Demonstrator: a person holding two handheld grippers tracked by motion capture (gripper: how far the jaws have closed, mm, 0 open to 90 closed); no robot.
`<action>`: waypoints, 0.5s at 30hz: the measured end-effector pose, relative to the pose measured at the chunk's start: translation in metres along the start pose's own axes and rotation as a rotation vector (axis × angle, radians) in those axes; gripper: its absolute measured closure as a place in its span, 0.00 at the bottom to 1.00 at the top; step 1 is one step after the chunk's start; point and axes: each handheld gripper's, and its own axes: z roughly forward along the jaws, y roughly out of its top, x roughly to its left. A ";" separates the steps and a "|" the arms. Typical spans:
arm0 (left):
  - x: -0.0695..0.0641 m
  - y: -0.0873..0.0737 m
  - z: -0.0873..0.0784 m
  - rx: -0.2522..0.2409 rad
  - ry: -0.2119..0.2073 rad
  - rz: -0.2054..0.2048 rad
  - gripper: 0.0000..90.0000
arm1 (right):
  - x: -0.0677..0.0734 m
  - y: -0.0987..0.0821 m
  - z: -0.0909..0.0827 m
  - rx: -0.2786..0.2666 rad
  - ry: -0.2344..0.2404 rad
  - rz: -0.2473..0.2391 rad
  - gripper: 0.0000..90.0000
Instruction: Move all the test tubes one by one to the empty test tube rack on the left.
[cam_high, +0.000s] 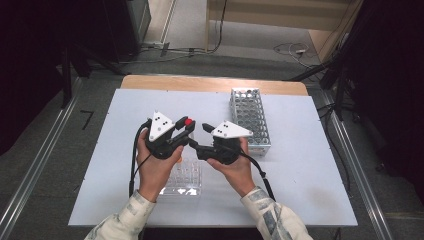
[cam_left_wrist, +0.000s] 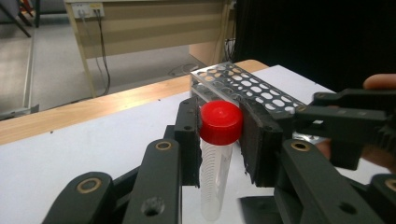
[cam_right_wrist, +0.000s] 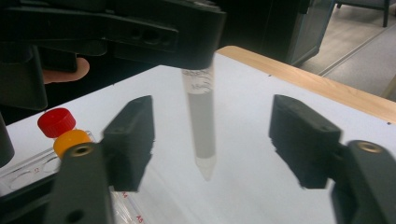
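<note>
At the centre of the high view, the left gripper (cam_high: 189, 126) clamps its jaws on the red cap (cam_left_wrist: 221, 122) of a clear tube (cam_left_wrist: 214, 179), which hangs upright. The right gripper (cam_right_wrist: 212, 140) has wide jaws, the tube's tip between them untouched. A metal rack (cam_high: 250, 120) stands right of centre.

A metal rack (cam_high: 250, 120) stands on the white tabletop (cam_high: 310, 170) toward its far right. A clear rack (cam_high: 186, 176) sits nearer, holding a red-capped tube (cam_right_wrist: 56, 122) and an orange-capped tube (cam_right_wrist: 71, 139).
</note>
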 end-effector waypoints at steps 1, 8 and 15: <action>0.001 0.000 0.000 0.001 0.003 -0.001 0.79 | -0.001 0.000 -0.001 0.002 -0.002 0.001 0.28; 0.009 0.001 -0.003 -0.002 0.024 -0.018 0.79 | -0.013 -0.002 -0.007 0.019 -0.018 0.020 0.22; 0.019 0.002 -0.014 -0.012 0.051 -0.029 0.79 | -0.027 -0.007 -0.023 0.007 -0.043 0.036 0.23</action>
